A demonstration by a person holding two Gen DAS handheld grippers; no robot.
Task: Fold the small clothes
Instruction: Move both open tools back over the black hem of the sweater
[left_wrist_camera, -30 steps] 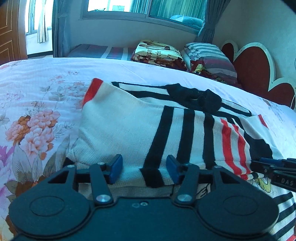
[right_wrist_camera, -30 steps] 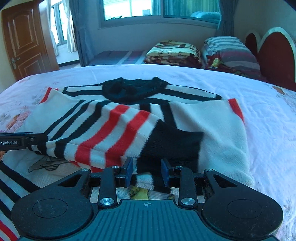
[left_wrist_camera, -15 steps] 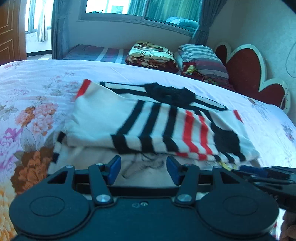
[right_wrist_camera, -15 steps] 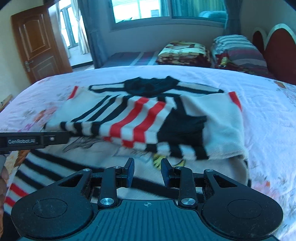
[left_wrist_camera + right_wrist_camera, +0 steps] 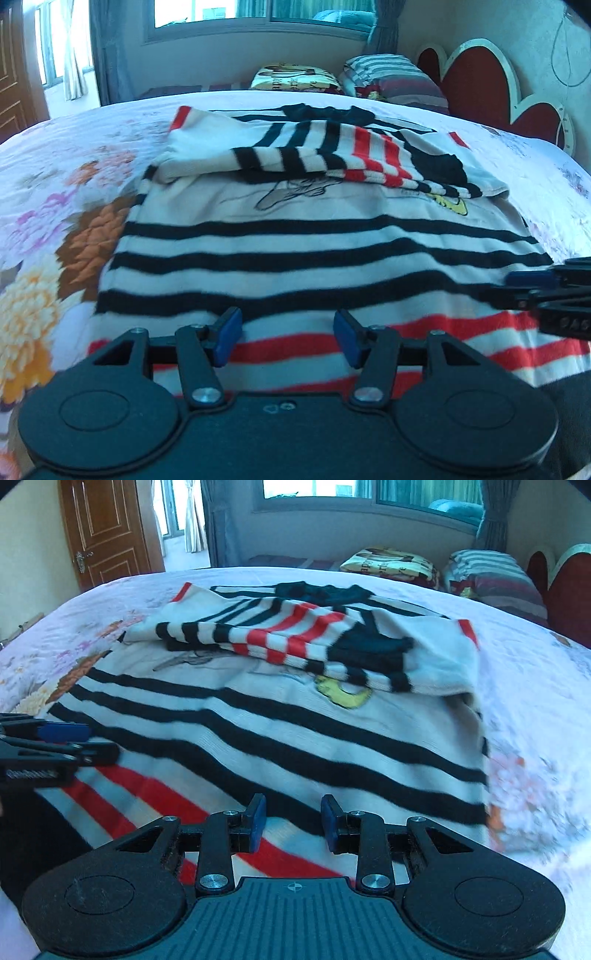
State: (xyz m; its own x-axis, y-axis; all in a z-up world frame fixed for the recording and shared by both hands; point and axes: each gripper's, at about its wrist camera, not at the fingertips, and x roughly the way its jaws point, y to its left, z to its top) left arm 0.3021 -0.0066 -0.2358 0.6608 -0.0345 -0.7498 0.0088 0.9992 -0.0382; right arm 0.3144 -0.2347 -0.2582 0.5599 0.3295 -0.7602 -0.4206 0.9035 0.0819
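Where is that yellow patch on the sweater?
In the right view, the yellow patch sits right of centre on the sweater, just below the folded sleeves.

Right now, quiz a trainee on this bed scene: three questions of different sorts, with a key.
1. True or false: both sleeves of the cream knitted sweater with black and red stripes are folded across its chest.
2. Multiple choice: the left gripper is A) open and empty, B) shut on the hem, C) out of view.
3. Fill in: in the right wrist view, the hem band nearest the right gripper has ___ stripes.

Key: 1 true; 2 A; 3 red.
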